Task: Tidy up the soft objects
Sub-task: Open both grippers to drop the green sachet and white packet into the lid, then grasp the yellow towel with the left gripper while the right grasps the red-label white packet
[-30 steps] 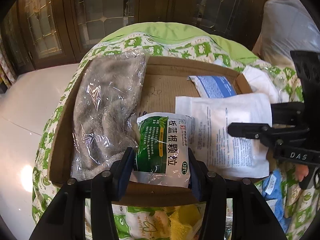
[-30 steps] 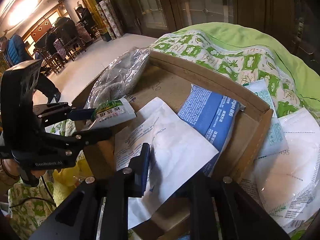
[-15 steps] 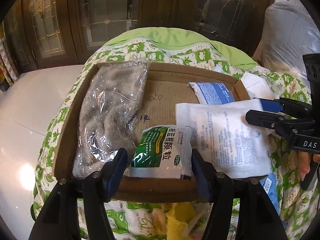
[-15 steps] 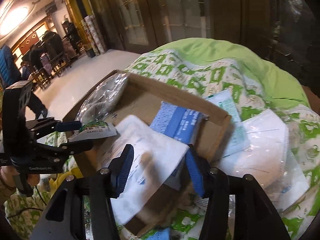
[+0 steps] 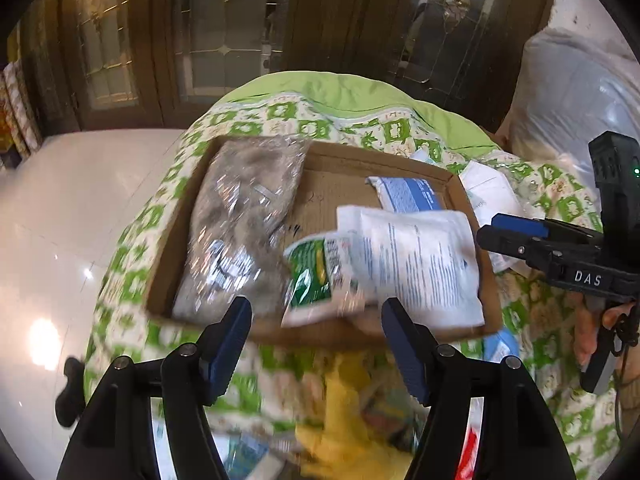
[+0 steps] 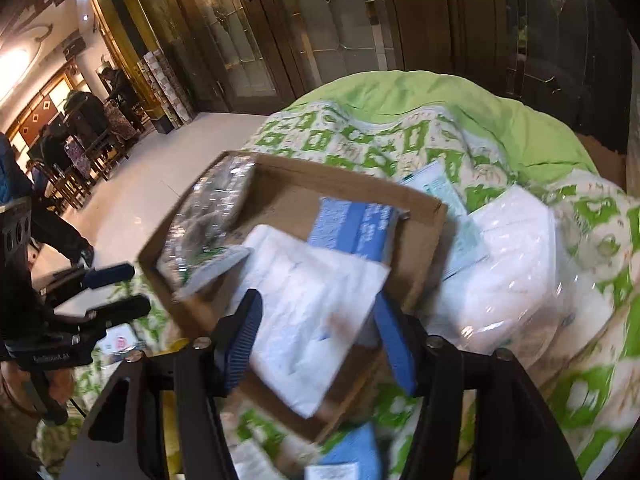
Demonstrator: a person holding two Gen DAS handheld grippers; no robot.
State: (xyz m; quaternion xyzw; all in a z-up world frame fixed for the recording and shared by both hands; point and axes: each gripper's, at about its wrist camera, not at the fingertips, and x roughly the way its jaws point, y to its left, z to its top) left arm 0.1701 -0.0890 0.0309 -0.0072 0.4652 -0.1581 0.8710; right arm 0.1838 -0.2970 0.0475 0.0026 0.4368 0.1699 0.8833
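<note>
- Left wrist view, nearest: the left gripper (image 5: 316,340) has its fingers (image 5: 230,344) wide and opening, nothing between them; they stand short of the near edge of the cardboard tray (image 5: 176,240).
- Right wrist view: the right gripper (image 6: 316,340) is also opening, its fingers astride the near end of the white packet (image 6: 316,320) without pressing it, as far as the blur allows.
- Over the tray's near edge lies the green-and-white sachet (image 5: 316,276), its long axis running roughly near to far, tilted, and its near end overhanging the rim.
- Beside it, toward the tray's right edge, the white packet lies flat, long axis slanting from the near right corner inward and partly over the sachet.
- Along the left edge the grey fluffy item in clear wrap (image 5: 244,216) stretches near to far.
- At the far right corner sits the blue packet (image 5: 412,196).
- Outside the tray, on the green patterned cover (image 6: 360,136), white wrapped packs (image 6: 516,248) wait beyond its right edge.
- Judgement: four items are in and the job is partway; the loose packs and clutter at the near side are left.
</note>
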